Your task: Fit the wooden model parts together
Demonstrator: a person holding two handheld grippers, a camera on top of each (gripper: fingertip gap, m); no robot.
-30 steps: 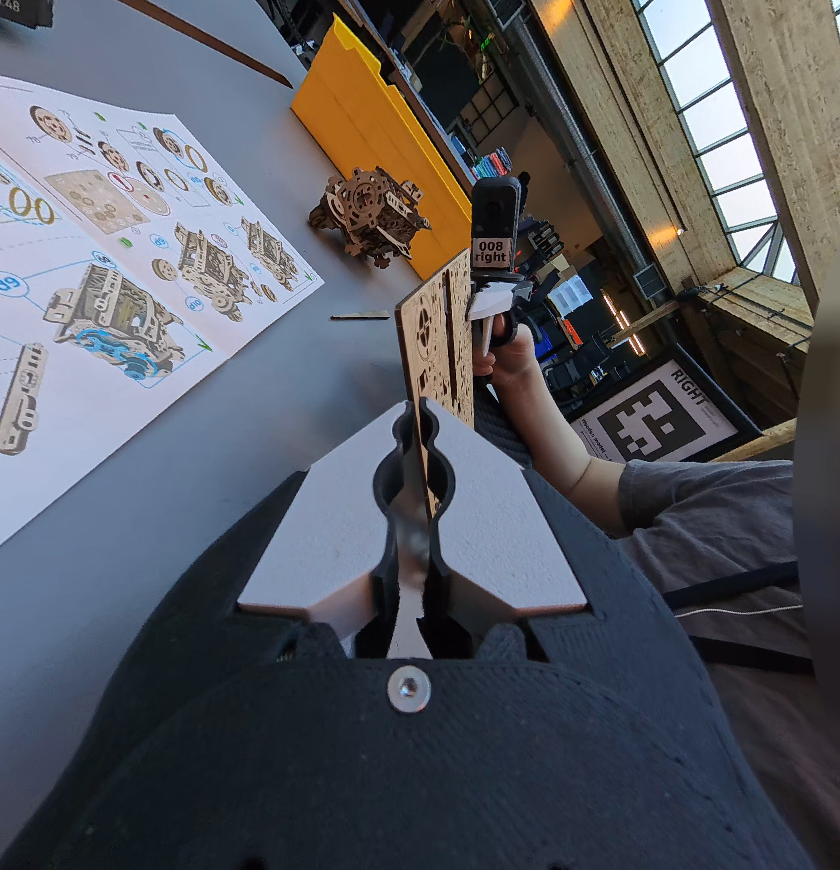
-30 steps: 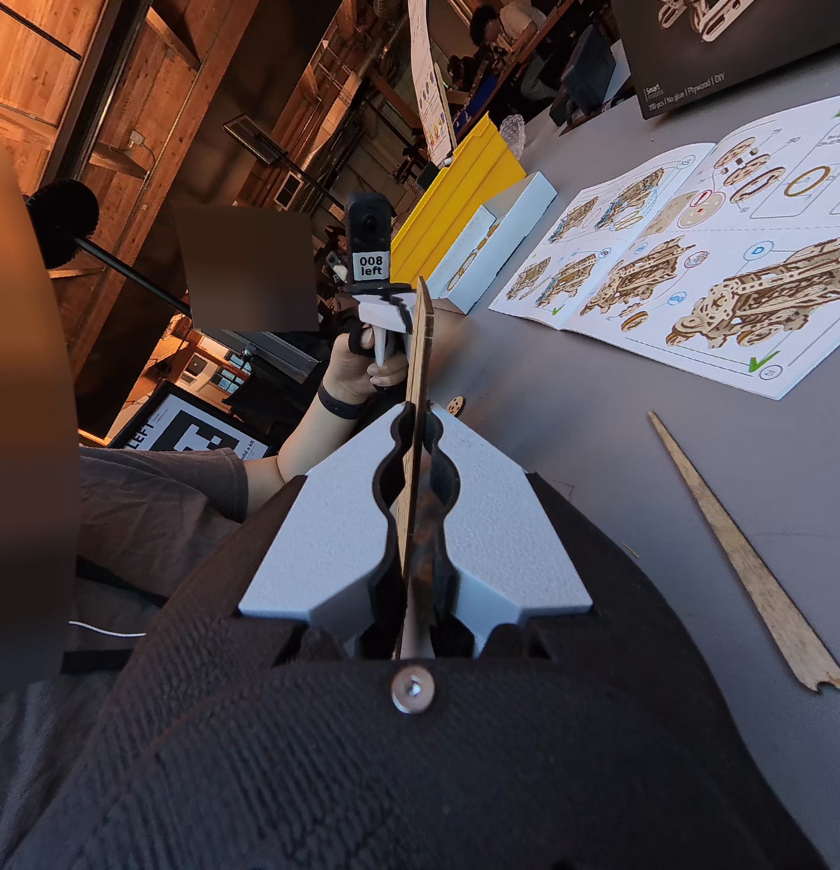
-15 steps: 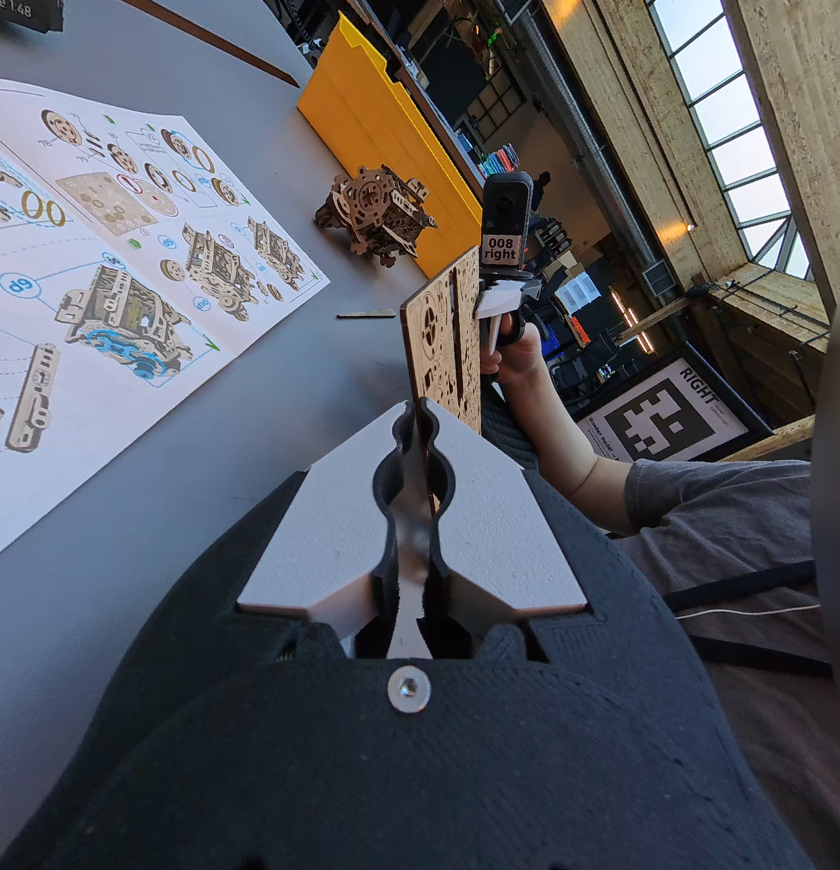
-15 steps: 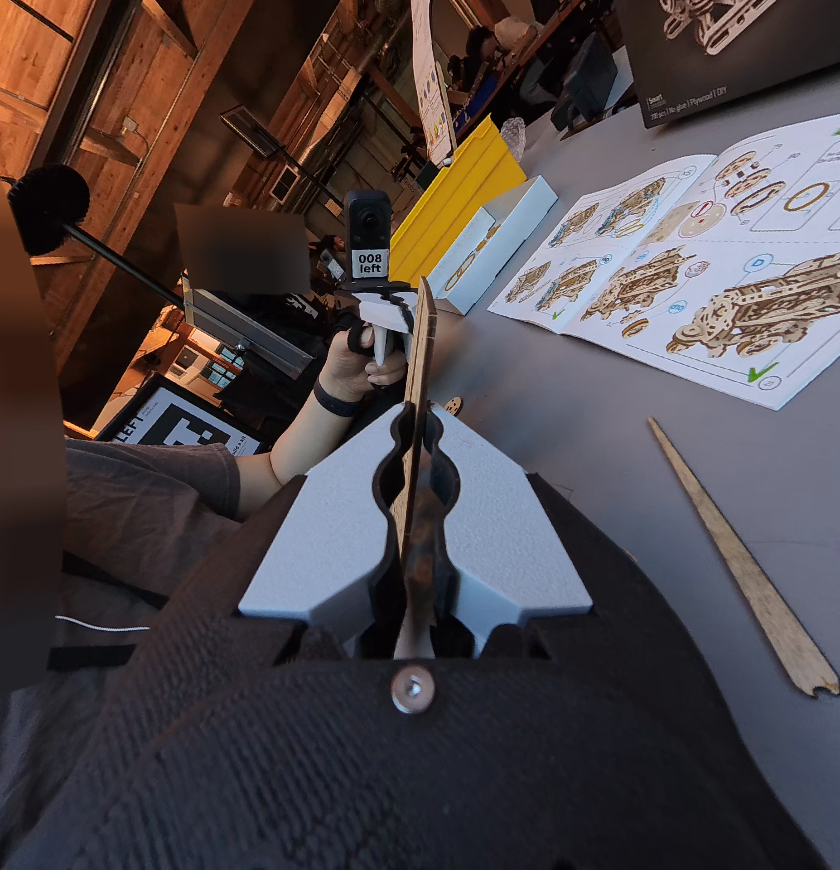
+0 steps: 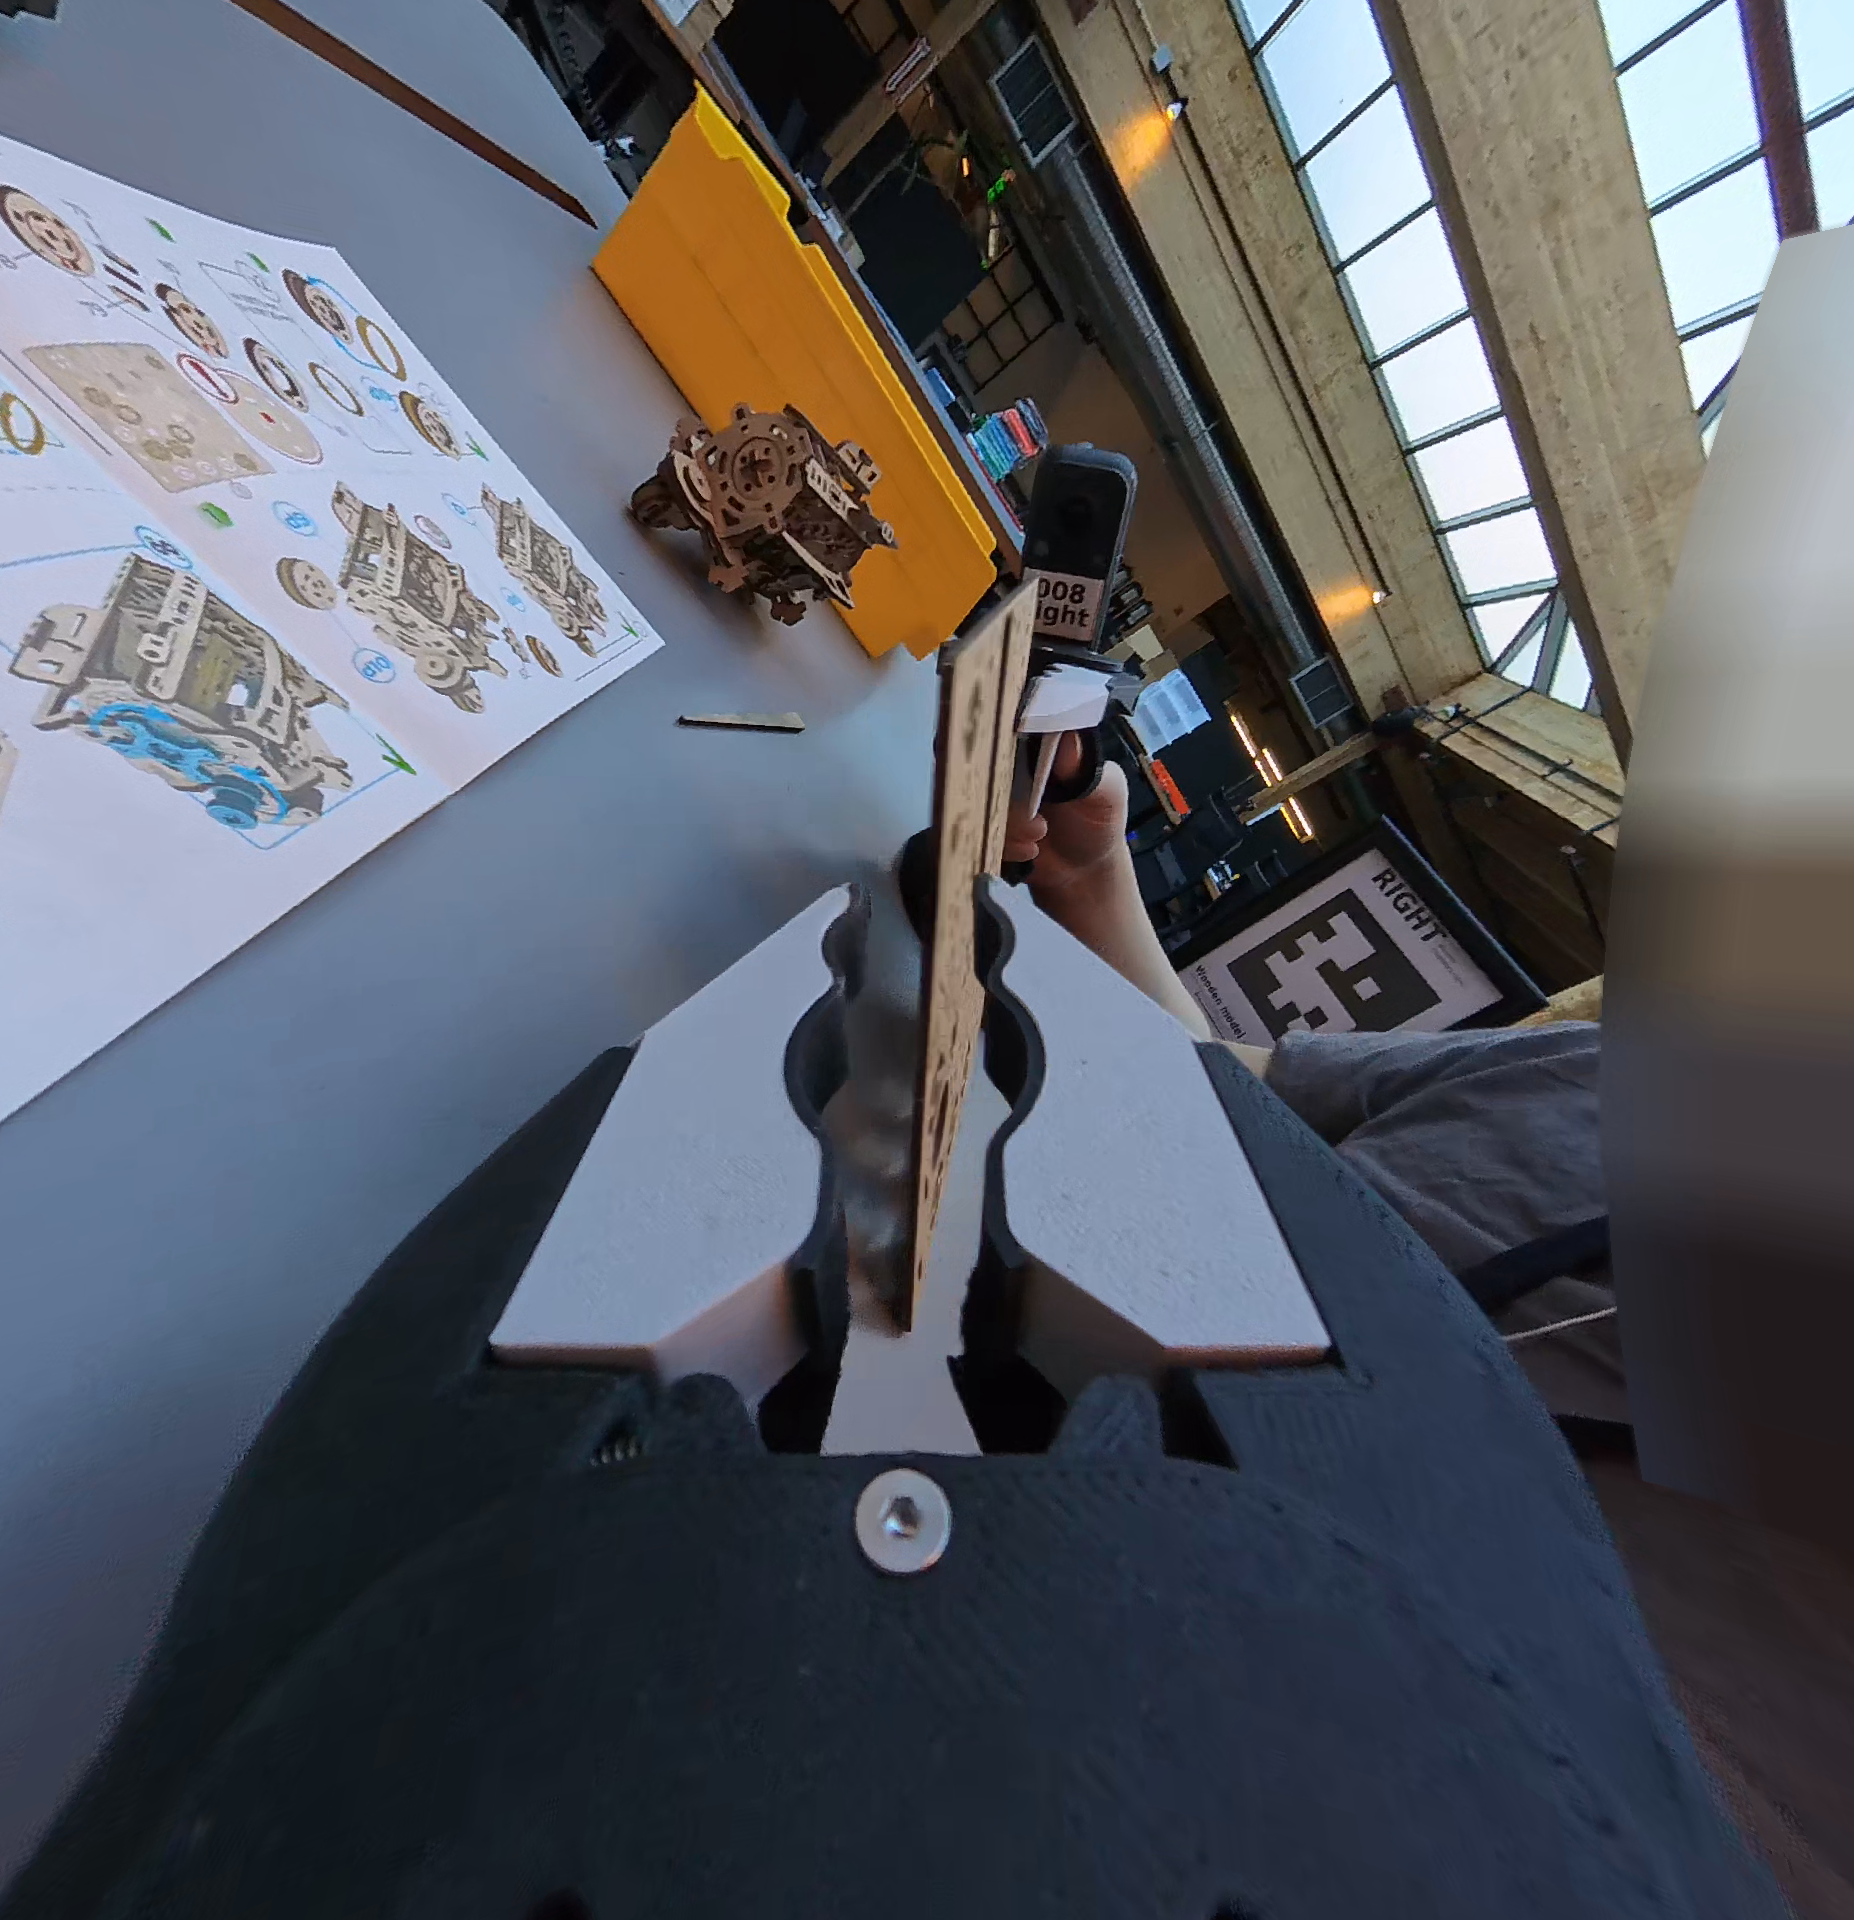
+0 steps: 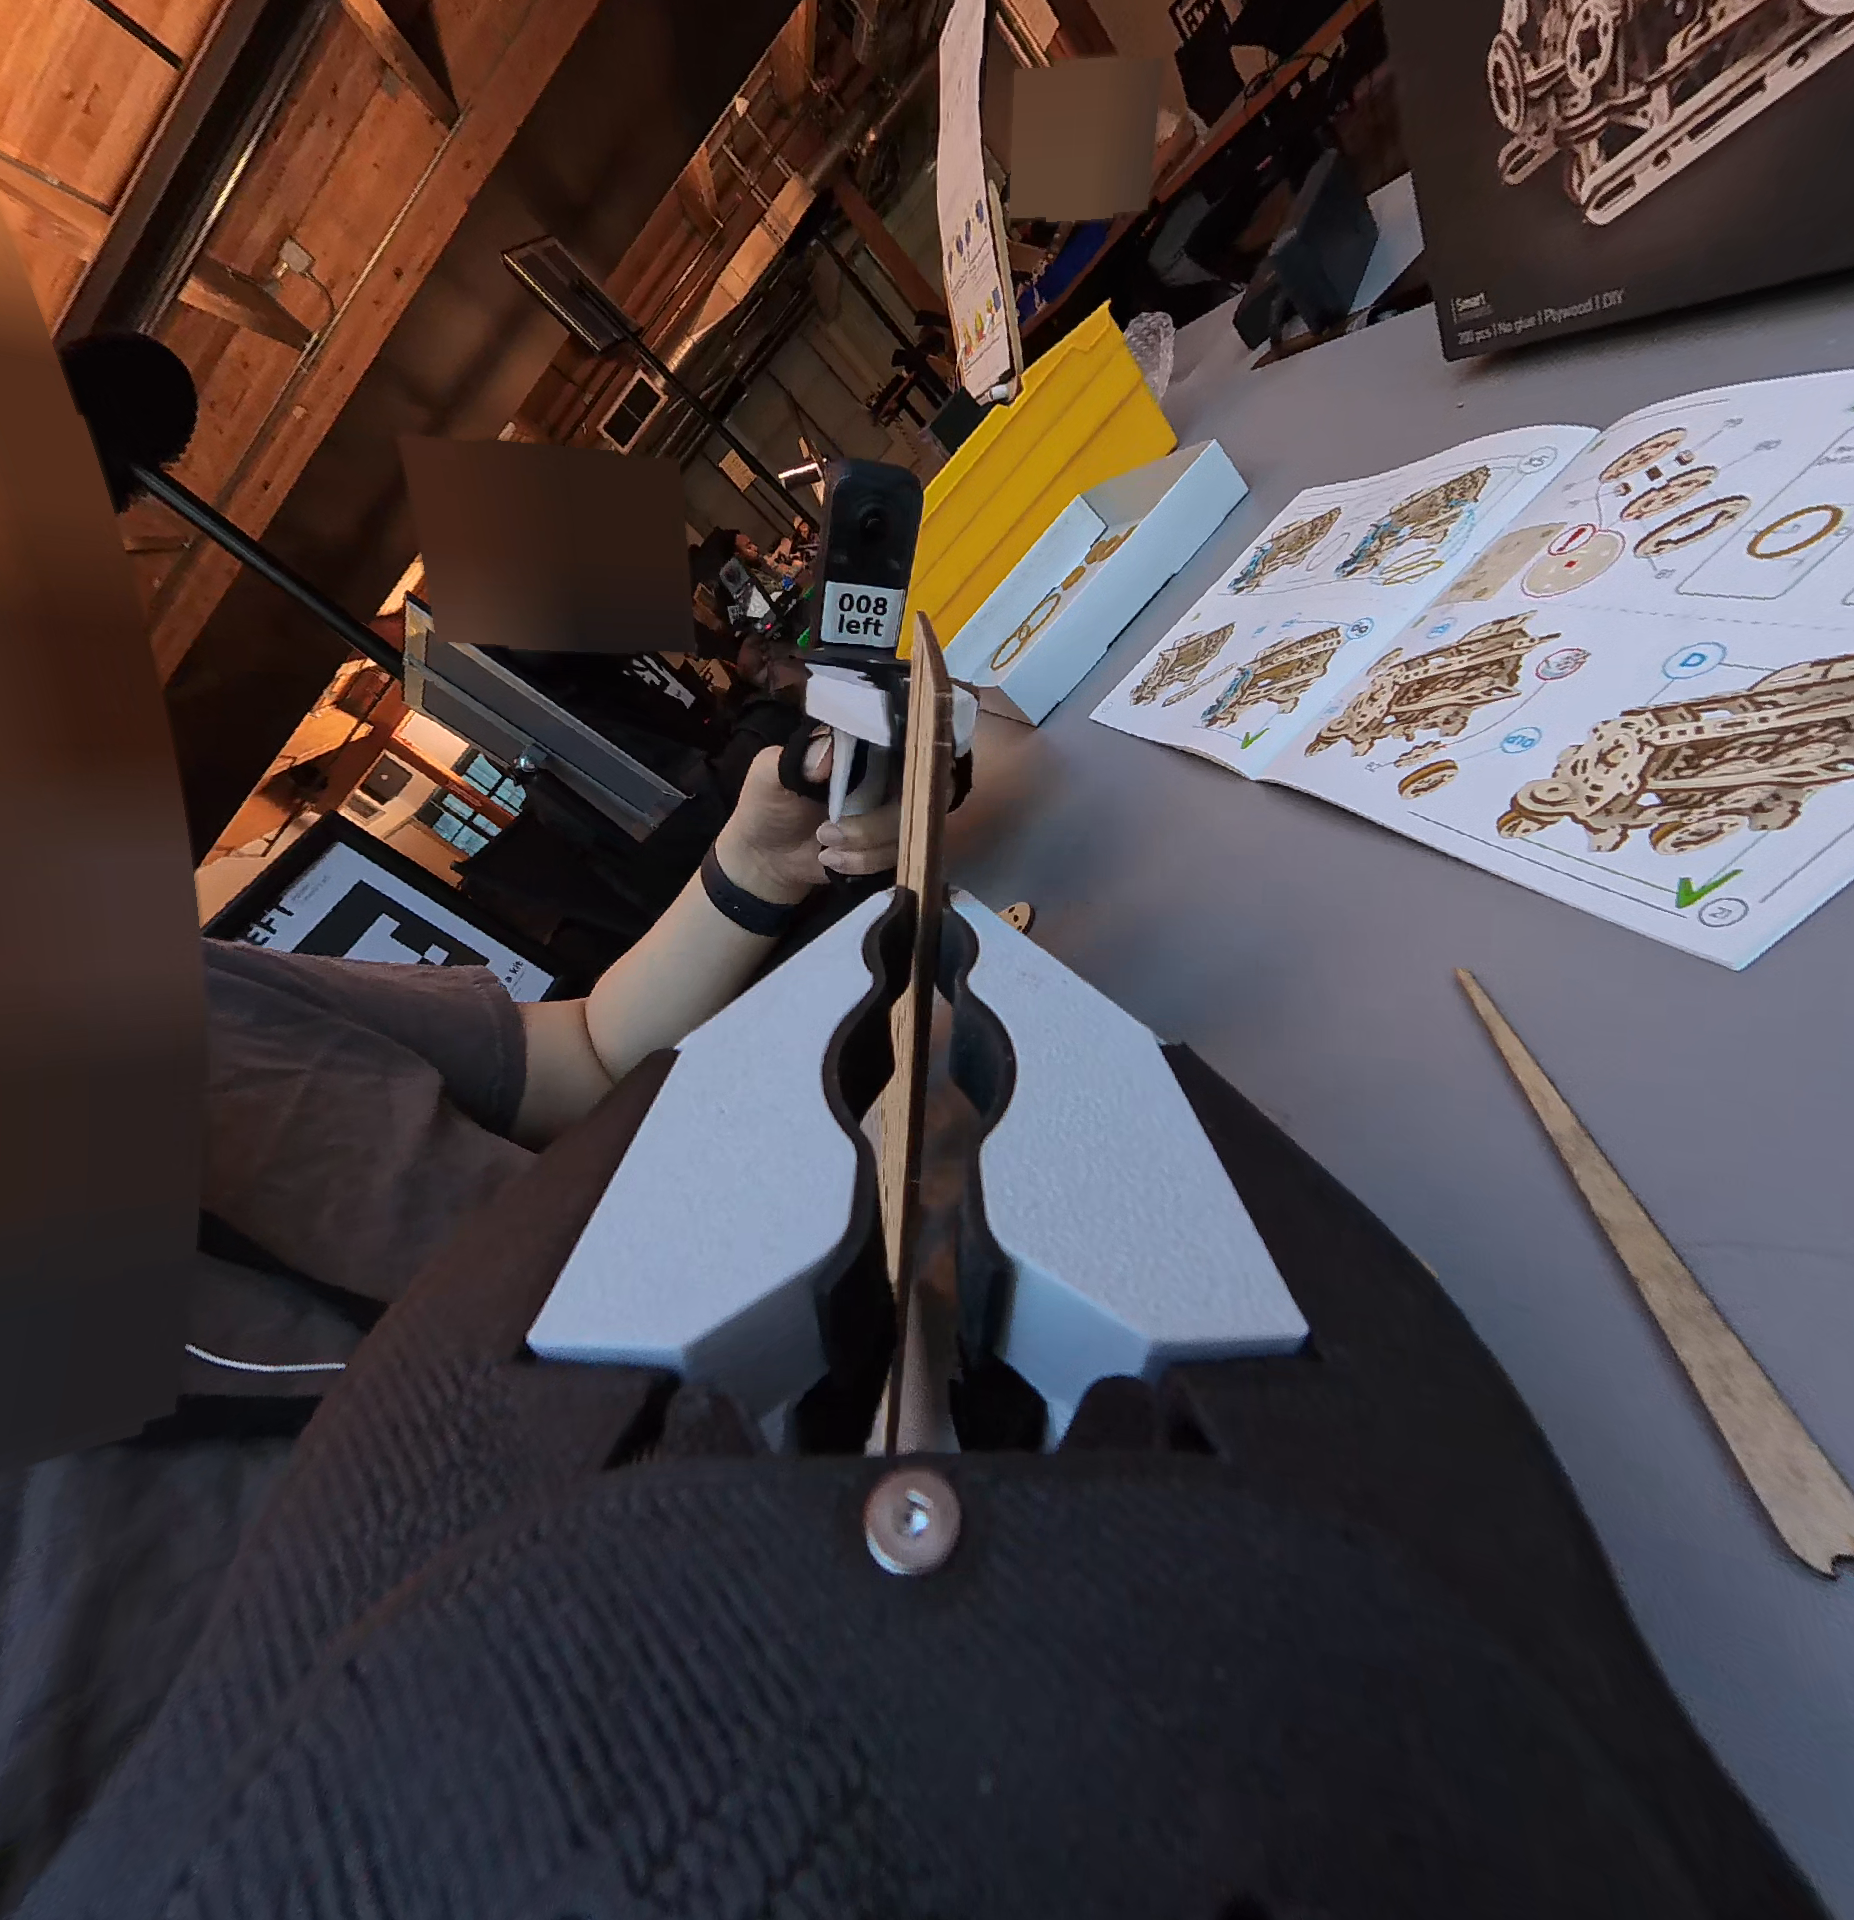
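Note:
A thin laser-cut wooden sheet (image 5: pixel 967 831) stands on edge above the grey table, between my two grippers. My left gripper (image 5: pixel 918 906) has its jaws slightly apart around one end; the sheet reaches deep between them and lies against the right finger, with a gap on its left. My right gripper (image 6: pixel 918 916) is shut on the other end of the sheet (image 6: pixel 921 790). Each gripper also shows beyond the sheet in the other's view: the right one (image 5: pixel 1070 665) and the left one (image 6: pixel 869 675). A partly built wooden model (image 5: pixel 762 514) stands on the table farther off.
An open instruction booklet (image 5: pixel 227 520) (image 6: pixel 1525 686) lies on the table. A yellow bin (image 5: pixel 798 343) and a white box (image 6: pixel 1099 582) with wooden rings stand at the far edge. A long wooden strip (image 6: pixel 1650 1268), a small sliver (image 5: pixel 741 720) and a dark kit box (image 6: pixel 1650 156) are nearby. Some 15 centimeters of space lies between my two pairs of fingers. The left gripper is farther from the partly built wooden model (image 5: pixel 762 514), some 25 centimeters, than the right, some 15 centimeters.
The sheet has turned nearly edge-on in the left wrist view and now sits deeper between the left fingers. The left jaws have widened. The right grip is unchanged.

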